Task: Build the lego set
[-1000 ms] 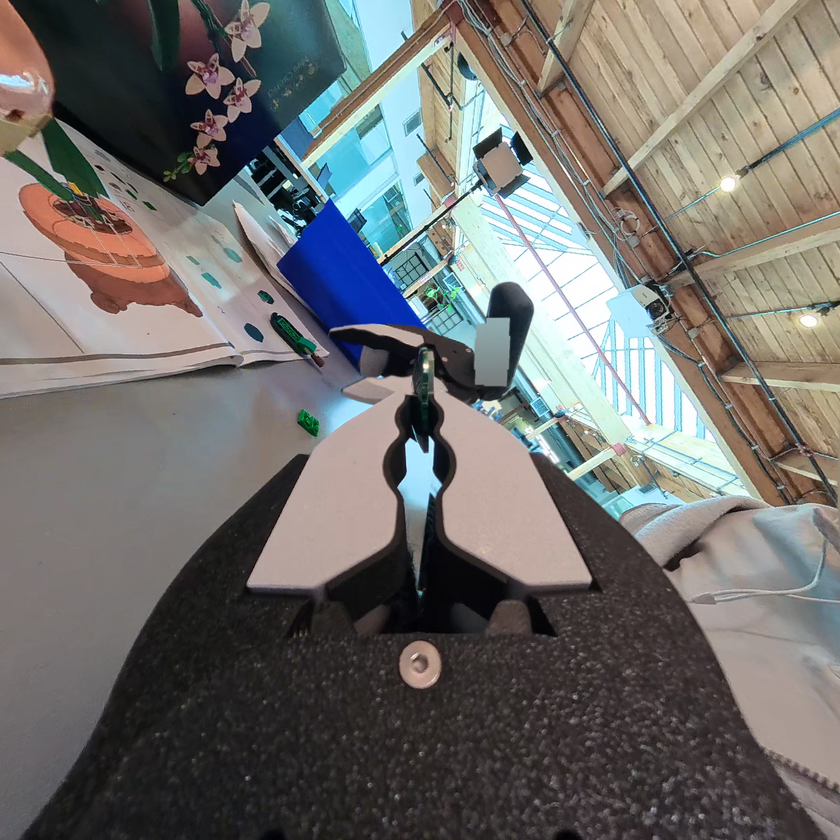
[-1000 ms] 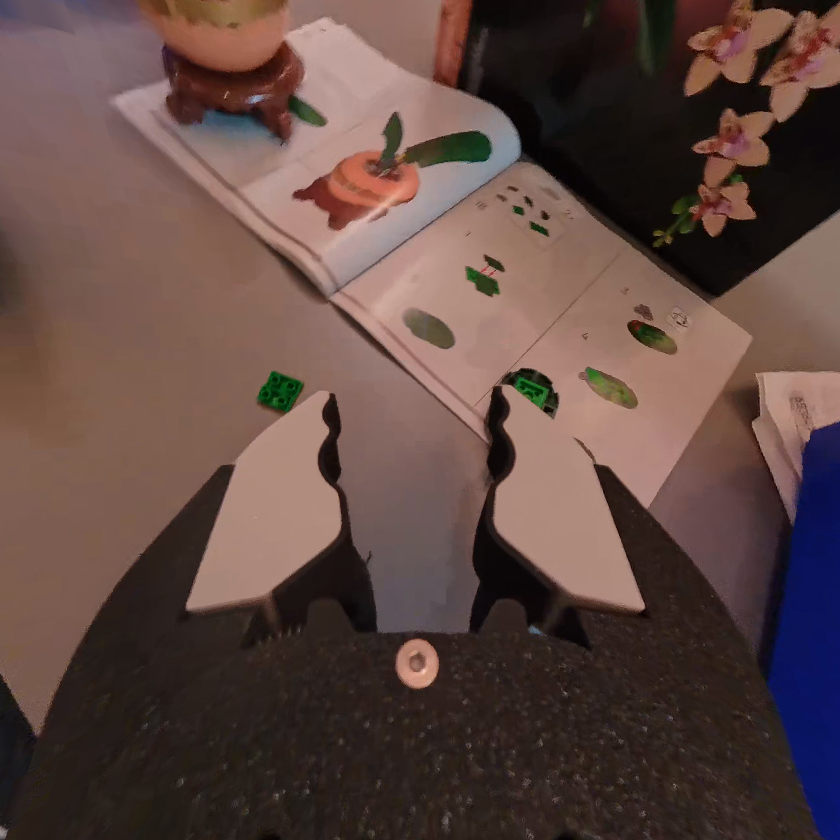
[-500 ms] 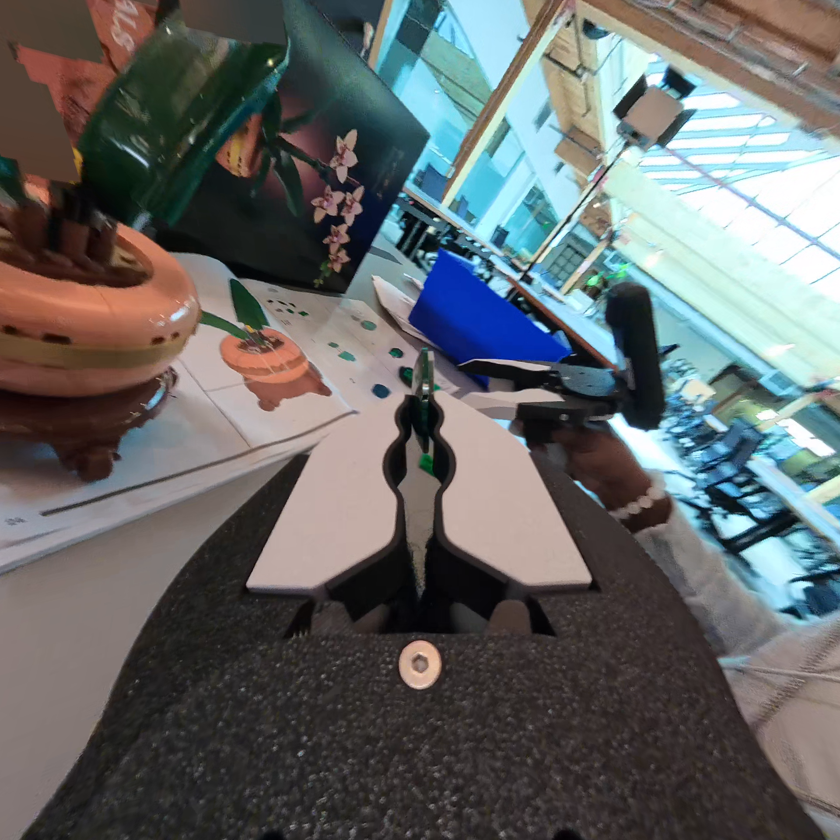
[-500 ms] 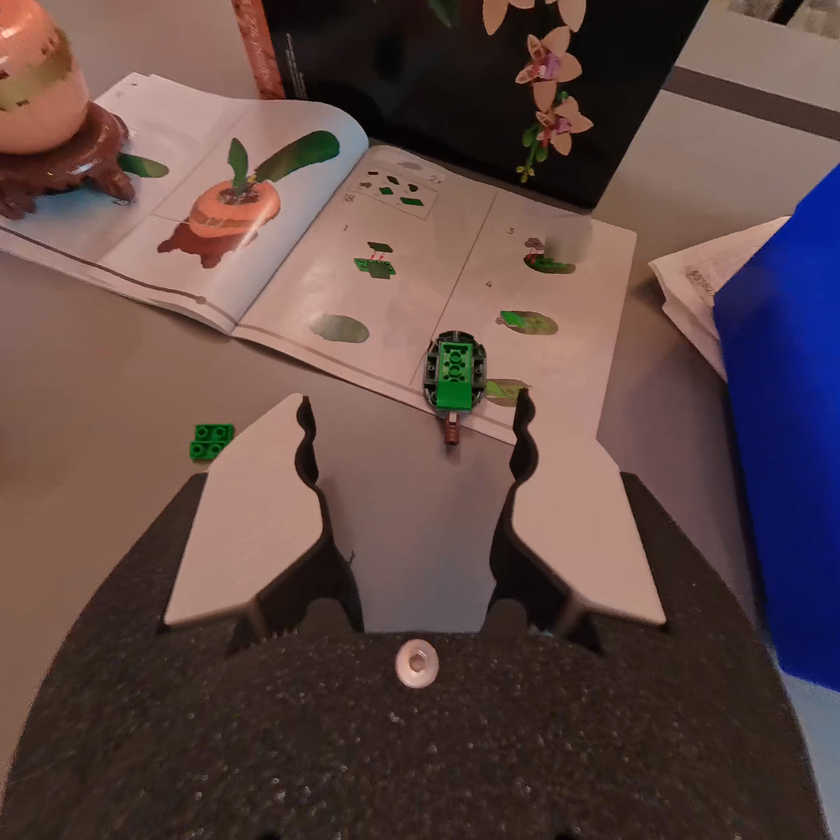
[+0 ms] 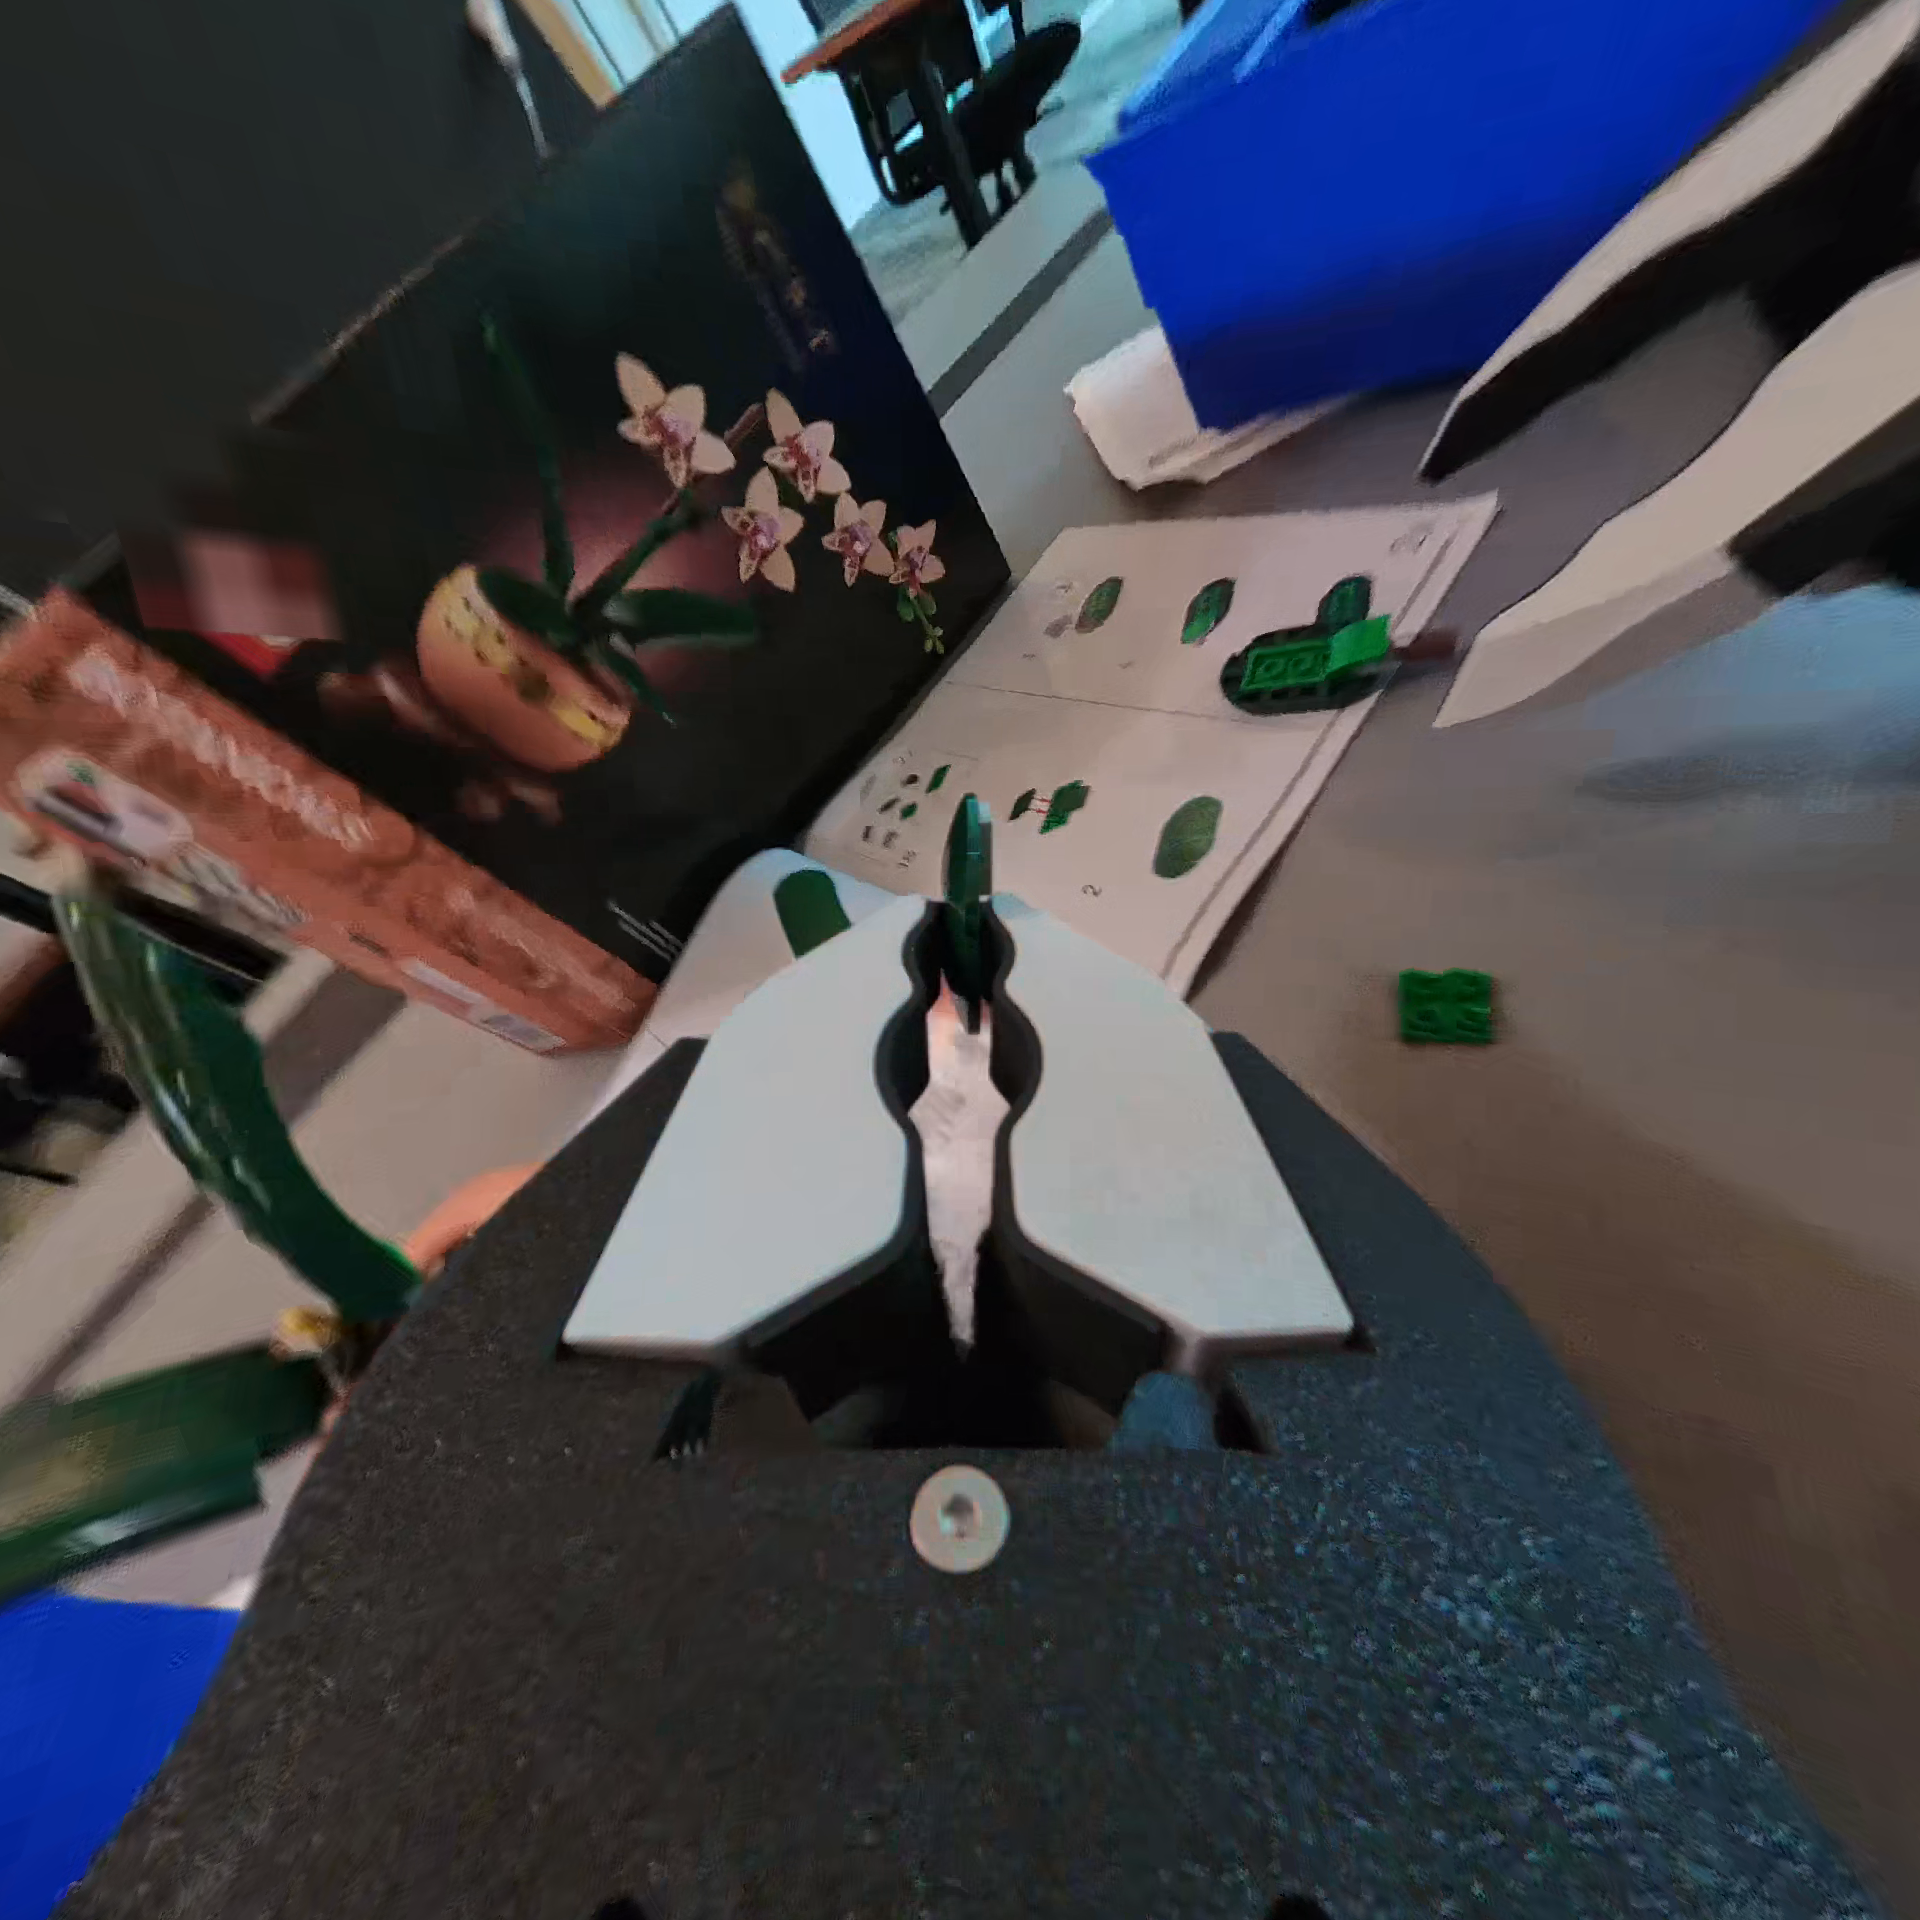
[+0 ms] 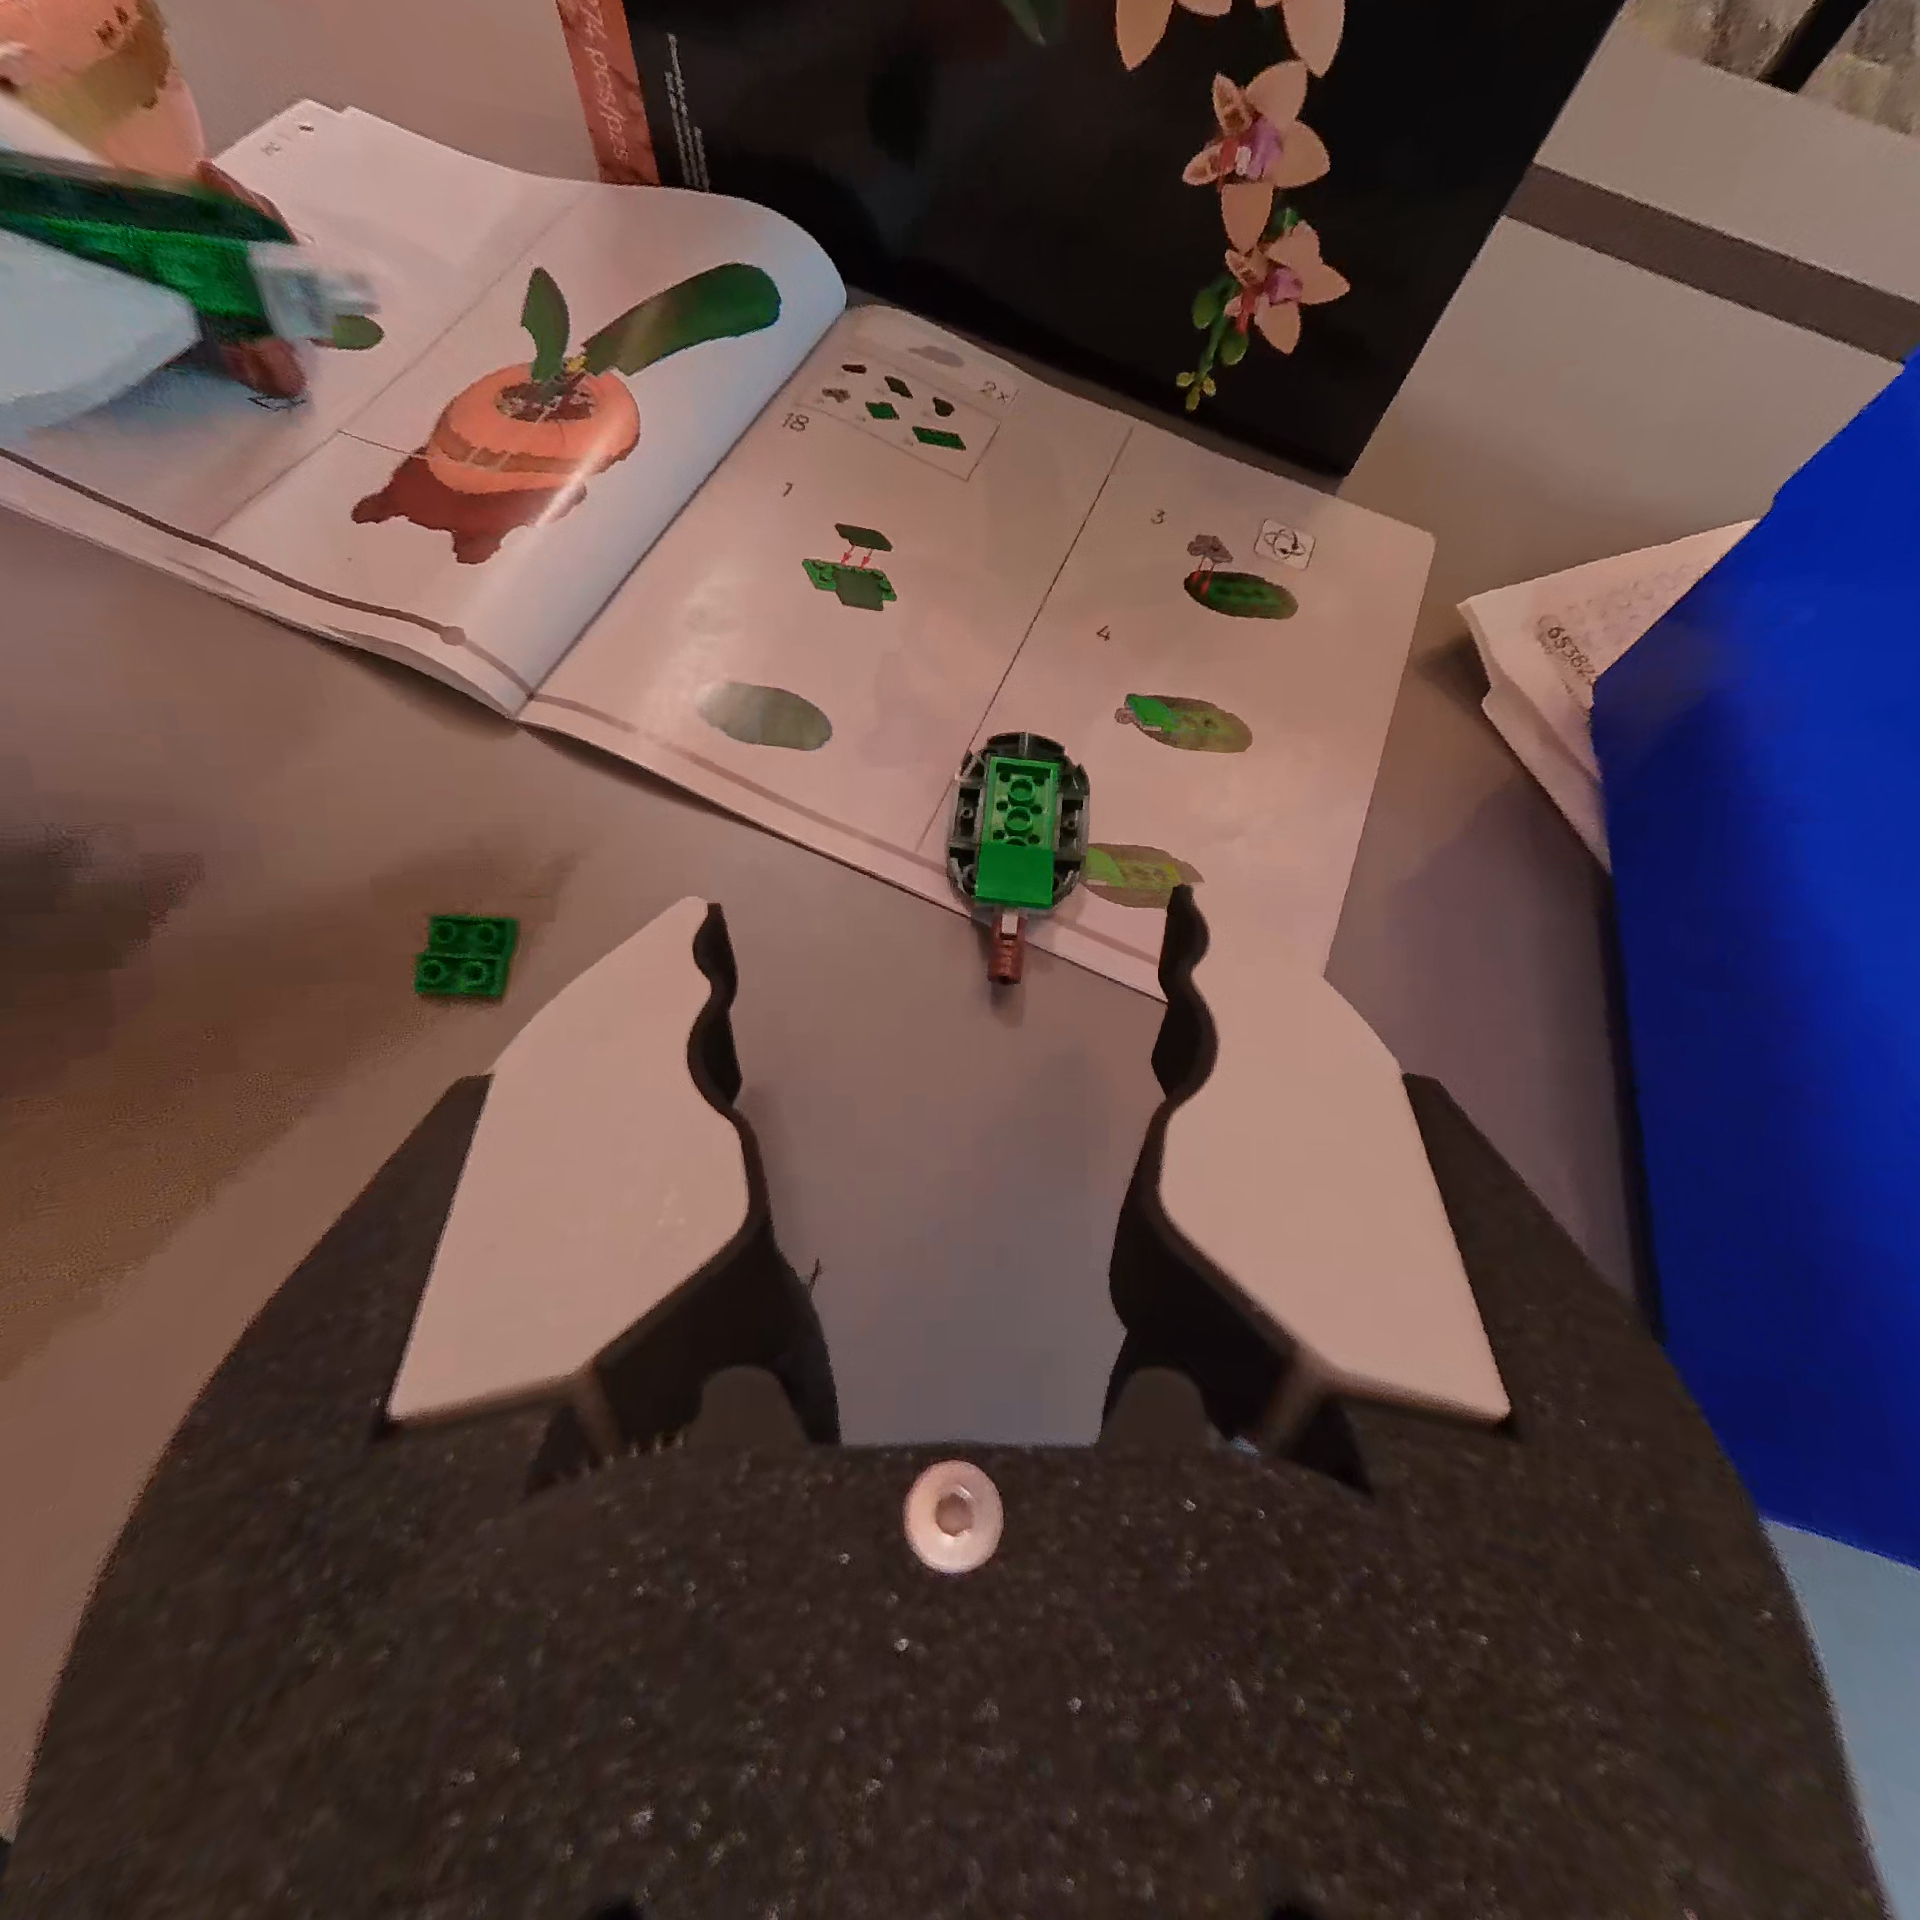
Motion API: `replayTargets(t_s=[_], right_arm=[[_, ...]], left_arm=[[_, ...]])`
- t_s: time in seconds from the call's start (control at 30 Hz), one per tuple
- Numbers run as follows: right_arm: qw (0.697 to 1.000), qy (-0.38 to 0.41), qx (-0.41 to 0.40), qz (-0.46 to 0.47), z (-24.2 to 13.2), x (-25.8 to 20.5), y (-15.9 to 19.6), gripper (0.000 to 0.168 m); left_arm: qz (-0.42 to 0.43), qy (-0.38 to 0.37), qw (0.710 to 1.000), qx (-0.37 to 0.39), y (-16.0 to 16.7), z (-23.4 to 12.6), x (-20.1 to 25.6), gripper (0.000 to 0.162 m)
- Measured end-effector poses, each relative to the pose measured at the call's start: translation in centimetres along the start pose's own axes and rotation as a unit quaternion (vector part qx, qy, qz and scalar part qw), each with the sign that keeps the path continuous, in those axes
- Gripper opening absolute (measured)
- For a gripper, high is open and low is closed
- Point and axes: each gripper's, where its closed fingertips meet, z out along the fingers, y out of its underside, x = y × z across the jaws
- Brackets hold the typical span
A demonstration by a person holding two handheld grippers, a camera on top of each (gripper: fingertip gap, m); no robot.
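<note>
Step in hand: leaf sub-assembly, by my judgement. The left gripper [image 5: 964,940] has its jaws clenched on a thin dark-green flat plastic piece [image 5: 966,873], held edge-on and upright at the tips. The right gripper [image 6: 951,966] has its jaws released wide and empty, low in the right wrist view.

Task's thing: an oval dark-green leaf assembly with a bright-green studded brick on top and a small brown peg at its near end [image 6: 1018,831] lies on the lower edge of the open white instruction booklet [image 6: 914,582], just beyond the right gripper's tips and a little right of the midline.

Loose part: a small bright-green square studded plate [image 6: 468,956] sits on the grey surface [image 6: 260,1091], left of the right gripper and apart from the booklet.

Next move: likely the right gripper advances, centres on the leaf assembly and closes across its width to steady it — so the held piece can be pressed on squarely. This is inference only.

Surroundings: dark cardboard set box printed with orchids [image 5: 644,540] stands behind the booklet; blue bin [image 6: 1787,935] at right frame edge.

Hidden or unclear: the held piece shows edge only — its outline cannot be read. In the right wrist view the left gripper at upper left is motion-blurred. The pink pot model is cut off at upper left. Long green leaves at lower left of the left wrist view are smeared.
</note>
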Motion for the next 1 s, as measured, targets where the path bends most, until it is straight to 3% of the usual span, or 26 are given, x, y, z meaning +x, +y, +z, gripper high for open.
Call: replayTargets(t_s=[0.13,0.43,0.7,1.0], right_arm=[[1.0,-0.01,0.005,0.018,0.0,0.0,0.4,0.078],[0.997,-0.058,0.01,0.046,0.2,-0.6,0.5,0.077],[0.994,-0.071,0.022,0.08,0.1,0.8,0.9,0.076],[0.995,-0.063,0.024,0.079,-0.3,1.3,1.4,0.075]], left_arm=[[0.125,-0.023,0.99,-0.059,0.4,3.1,0.6,0.005],[0.267,-0.004,0.947,-0.181,2.8,6.9,0.9,0.005],[0.287,0.021,0.936,-0.205,2.7,7.8,1.8,0.009],[0.245,0.047,0.946,-0.21,2.7,6.9,3.1,0.03]])
